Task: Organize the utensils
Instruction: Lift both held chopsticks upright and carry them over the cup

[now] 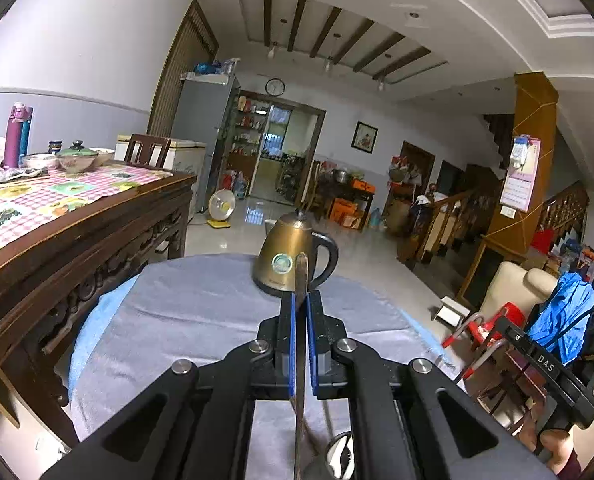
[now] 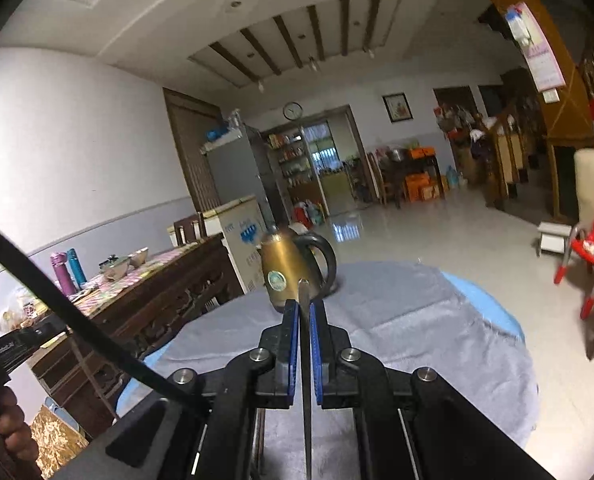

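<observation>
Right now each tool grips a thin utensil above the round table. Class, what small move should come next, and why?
Probably lower both toward the cloth, since no holder shows. The left tool is shut on a flat utensil and the right tool on a thin utensil, both aimed at the kettle, so stay short of it.

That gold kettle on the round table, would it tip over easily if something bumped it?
Probably not: the kettle is widest at its base and sits flat on the grey cloth. The cloth might slide with it. How full, so how heavy, cannot be seen.
</observation>
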Demonstrator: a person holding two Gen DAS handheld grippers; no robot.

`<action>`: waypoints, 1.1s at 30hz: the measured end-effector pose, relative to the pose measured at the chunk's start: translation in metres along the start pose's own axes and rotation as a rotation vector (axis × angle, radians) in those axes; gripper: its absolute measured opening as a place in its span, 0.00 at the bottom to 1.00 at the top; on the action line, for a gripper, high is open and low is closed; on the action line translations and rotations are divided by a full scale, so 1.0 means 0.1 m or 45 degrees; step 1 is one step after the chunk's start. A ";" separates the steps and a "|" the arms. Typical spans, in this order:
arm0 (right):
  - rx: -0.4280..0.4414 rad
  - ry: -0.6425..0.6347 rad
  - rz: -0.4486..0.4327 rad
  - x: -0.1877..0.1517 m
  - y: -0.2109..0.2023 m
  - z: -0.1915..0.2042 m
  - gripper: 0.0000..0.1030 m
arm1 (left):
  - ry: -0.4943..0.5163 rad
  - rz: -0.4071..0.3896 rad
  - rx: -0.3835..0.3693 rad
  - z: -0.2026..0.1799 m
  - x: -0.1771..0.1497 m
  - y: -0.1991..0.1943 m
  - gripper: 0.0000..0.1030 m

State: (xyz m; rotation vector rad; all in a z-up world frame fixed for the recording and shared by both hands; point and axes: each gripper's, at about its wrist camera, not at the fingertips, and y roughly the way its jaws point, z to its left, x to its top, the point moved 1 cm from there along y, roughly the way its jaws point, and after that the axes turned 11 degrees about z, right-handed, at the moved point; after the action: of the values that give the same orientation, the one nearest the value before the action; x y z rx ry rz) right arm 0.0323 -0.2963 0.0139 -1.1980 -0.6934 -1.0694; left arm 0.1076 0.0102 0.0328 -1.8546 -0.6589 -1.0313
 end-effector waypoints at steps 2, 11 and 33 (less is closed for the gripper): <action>0.022 -0.009 -0.015 0.04 -0.08 0.05 0.06 | 0.001 -0.010 -0.018 -0.03 0.01 -0.04 0.05; 0.085 -0.058 -0.078 0.15 -0.38 0.24 0.06 | 0.017 -0.049 -0.078 -0.18 0.11 -0.18 0.05; 0.217 -0.127 -0.069 0.04 -0.46 0.64 0.06 | 0.028 -0.046 -0.130 -0.33 0.04 -0.14 0.05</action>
State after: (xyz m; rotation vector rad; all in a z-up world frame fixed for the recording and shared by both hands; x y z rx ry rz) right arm -0.0023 -0.2369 0.0523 -1.0958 -0.8817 -0.9794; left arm 0.0858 -0.0128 0.0508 -1.9226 -0.6392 -1.1254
